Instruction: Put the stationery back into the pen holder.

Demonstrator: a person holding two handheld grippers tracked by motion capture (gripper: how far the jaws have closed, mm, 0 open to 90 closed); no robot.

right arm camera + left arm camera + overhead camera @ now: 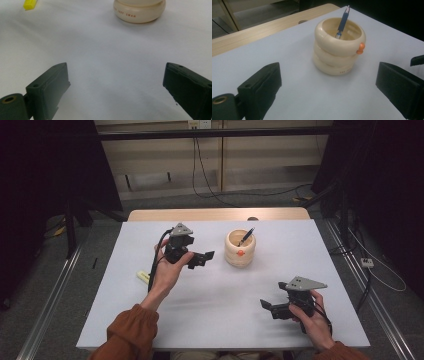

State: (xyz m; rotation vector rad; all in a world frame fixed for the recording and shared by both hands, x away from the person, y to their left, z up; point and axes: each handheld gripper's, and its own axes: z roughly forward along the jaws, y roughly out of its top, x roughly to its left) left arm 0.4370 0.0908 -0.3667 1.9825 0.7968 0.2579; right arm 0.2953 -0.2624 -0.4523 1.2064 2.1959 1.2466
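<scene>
A cream ringed pen holder (240, 248) stands upright near the table's middle, with a small orange knob on its side. A blue pen (245, 237) leans inside it, tip down. My left gripper (206, 258) hovers just left of the holder, open and empty. In the left gripper view the holder (339, 46) and the pen (342, 22) sit ahead between the spread jaws. My right gripper (266, 306) is low near the front right, open and empty. The right gripper view has the holder's base (139, 9) far ahead.
A yellow highlighter (143, 276) lies on the white table (220, 320) left of the left forearm; its end (30, 4) appears in the right gripper view. A wooden strip (215, 214) borders the far edge. Cables run on the floor beyond.
</scene>
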